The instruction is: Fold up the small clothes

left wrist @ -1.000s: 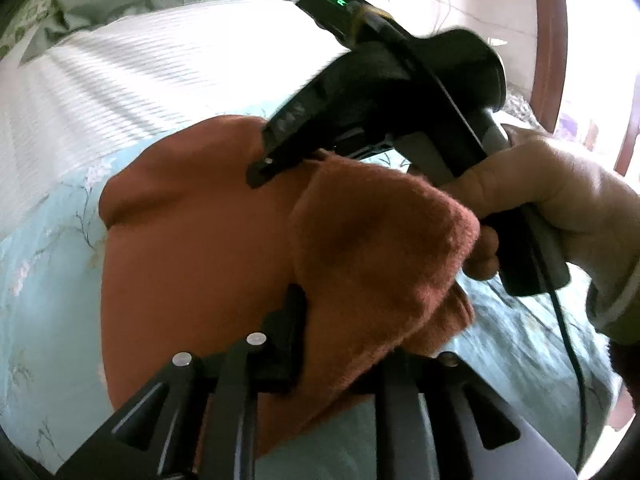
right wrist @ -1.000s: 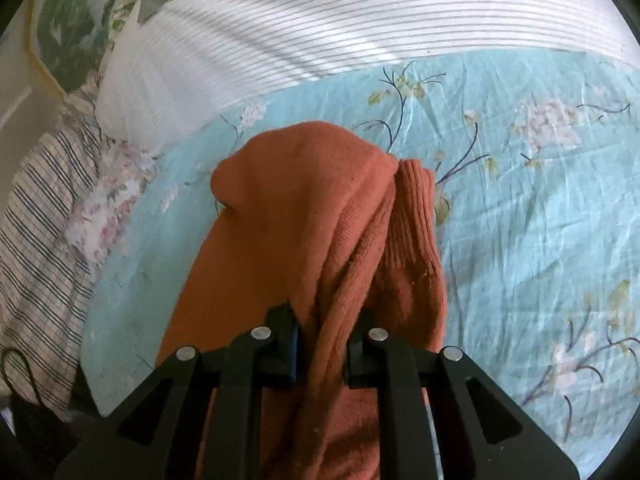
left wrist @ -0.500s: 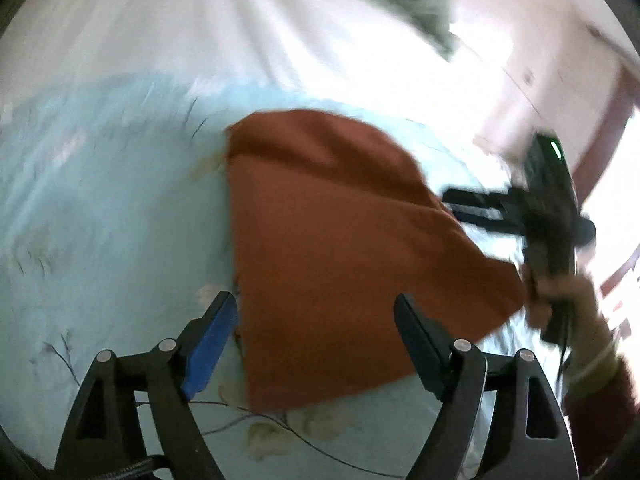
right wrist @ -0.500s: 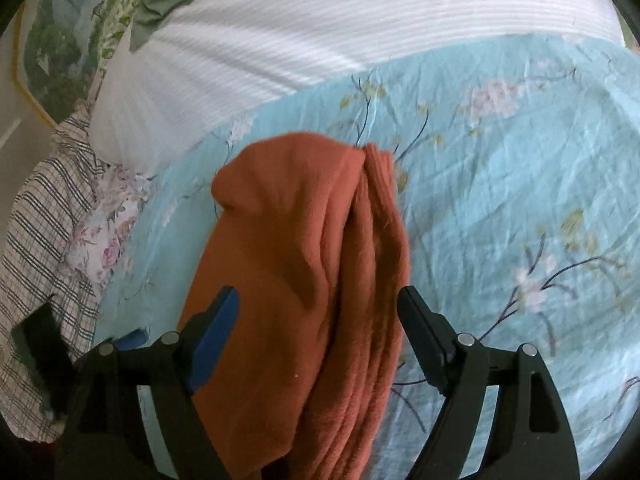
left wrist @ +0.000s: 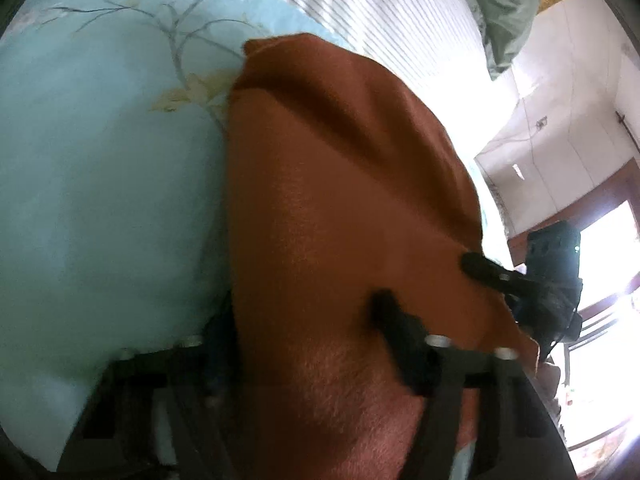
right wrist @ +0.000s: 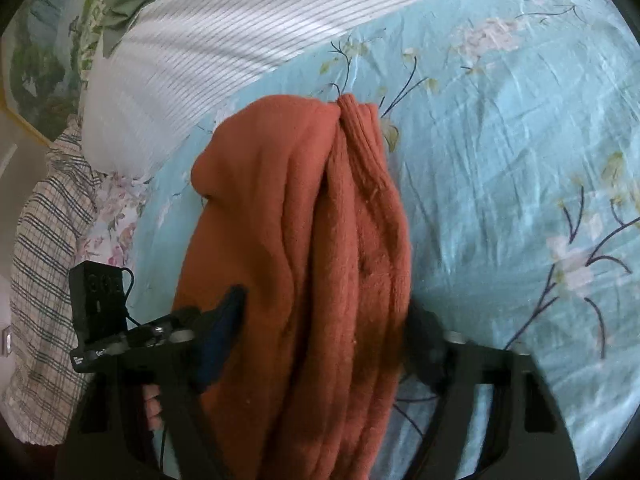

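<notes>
A rust-orange knitted garment [right wrist: 320,240] lies folded lengthwise on the light blue floral bedsheet [right wrist: 500,160]. It also fills the middle of the left wrist view [left wrist: 340,220]. My right gripper [right wrist: 324,340] is open, with its fingers on either side of the garment's near end. My left gripper [left wrist: 304,332] is open, low over the near edge of the garment; the cloth hides part of its left finger. The right gripper's fingertips [left wrist: 480,268] show at the garment's far right edge in the left wrist view.
A white striped cover [right wrist: 240,40] lies beyond the garment. A plaid cloth [right wrist: 44,260] and a floral cloth [right wrist: 116,220] lie at the left. A green pillow [left wrist: 504,12] sits at the head. A wall and a doorway [left wrist: 600,280] are to the right.
Both grippers opened and let go of the garment one second ago. Since then both have moved down closer to it, with the fingers now straddling the folded cloth.
</notes>
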### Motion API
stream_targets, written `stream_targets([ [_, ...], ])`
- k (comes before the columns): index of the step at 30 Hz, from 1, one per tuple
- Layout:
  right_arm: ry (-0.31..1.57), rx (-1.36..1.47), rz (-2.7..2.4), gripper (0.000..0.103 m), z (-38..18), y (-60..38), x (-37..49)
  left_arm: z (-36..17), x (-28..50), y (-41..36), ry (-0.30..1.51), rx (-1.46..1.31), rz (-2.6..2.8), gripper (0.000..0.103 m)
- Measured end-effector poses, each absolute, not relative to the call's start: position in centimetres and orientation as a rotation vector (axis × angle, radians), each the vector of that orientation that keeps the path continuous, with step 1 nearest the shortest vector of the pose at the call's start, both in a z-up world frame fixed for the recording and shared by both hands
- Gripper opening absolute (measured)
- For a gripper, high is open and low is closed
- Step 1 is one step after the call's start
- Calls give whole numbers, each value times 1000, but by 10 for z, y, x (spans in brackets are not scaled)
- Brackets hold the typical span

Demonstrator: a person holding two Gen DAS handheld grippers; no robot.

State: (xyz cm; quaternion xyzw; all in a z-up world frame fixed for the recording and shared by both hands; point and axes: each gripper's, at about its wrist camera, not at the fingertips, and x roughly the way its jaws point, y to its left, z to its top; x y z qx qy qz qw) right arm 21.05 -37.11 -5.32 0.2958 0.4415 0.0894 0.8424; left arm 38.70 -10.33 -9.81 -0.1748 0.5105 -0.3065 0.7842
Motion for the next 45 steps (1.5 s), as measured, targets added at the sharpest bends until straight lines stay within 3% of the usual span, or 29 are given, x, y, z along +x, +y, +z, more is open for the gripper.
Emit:
stream_targets([
  [2, 949, 653, 201, 41, -57, -366, 213, -95, 386, -103, 1081, -364, -668, 33],
  [5, 931, 625, 210, 34, -46, -354, 209, -80, 374, -83, 1046, -421, -697, 24],
  [16, 878, 615, 549, 33, -26, -211, 204, -1, 257, 54, 861, -326, -553, 23],
  [23, 955, 609, 666, 33, -58, -122, 219, -16, 220, 143, 870, -368, -404, 23],
  [27, 1010, 557, 607, 34, -71, -107, 221, -53, 215, 167, 932, -415, -325, 28],
  [29, 1014, 571, 604, 35, -71, -110, 220, -64, 216, 179, 948, -467, -310, 42],
  [30, 1019, 557, 600, 35, -71, -110, 219, -63, 219, 178, 950, -479, -308, 45],
  [37, 1029, 510, 580, 35, -70, -108, 221, -62, 299, 188, 951, -558, -300, 48],
  [39, 1029, 515, 579, 35, -70, -110, 220, -61, 328, 197, 946, -593, -289, 42],
  [41, 1028, 526, 579, 35, -72, -112, 219, -59, 353, 206, 929, -602, -258, 21],
  [45, 1027, 539, 583, 36, -74, -114, 218, -54, 390, 211, 925, -620, -255, 20],
])
